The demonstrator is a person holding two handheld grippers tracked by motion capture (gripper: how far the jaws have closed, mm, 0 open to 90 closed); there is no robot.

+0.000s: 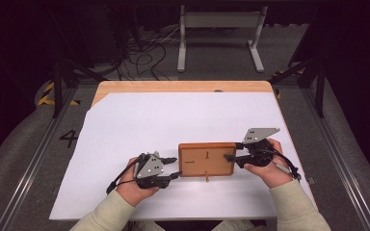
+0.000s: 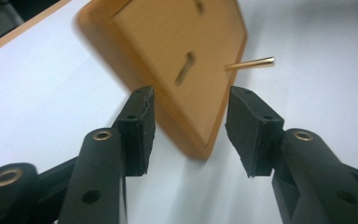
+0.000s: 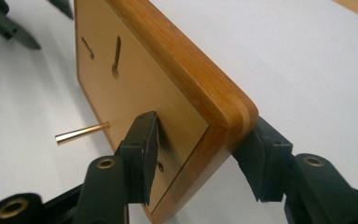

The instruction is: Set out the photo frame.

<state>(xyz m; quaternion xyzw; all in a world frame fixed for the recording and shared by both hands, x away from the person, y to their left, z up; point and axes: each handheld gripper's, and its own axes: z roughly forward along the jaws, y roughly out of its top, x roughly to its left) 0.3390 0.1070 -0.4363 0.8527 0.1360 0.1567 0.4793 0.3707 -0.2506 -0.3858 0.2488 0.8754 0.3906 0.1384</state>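
Here, a person seated at a table holds 2 black grippers over a white sheet [image 1: 139, 120] that covers most of a wooden tabletop [image 1: 183, 86]. A rectangular wooden frame [image 1: 207, 159] lies on the sheet between the hands, back side up, with a keyhole slot in its panel and a thin brass peg [image 1: 205, 178] sticking out of its near edge. The right gripper [image 1: 231, 157] clamps the frame's right end, 1 jaw on the back panel and the other under the rounded rim. The left gripper [image 1: 175, 166] sits just beside the frame's left end with its jaws parted, the corner between them but untouched. On the grey floor left of the table, a marking reads "4" [image 1: 69, 138]. The frame itself carries no readable writing.
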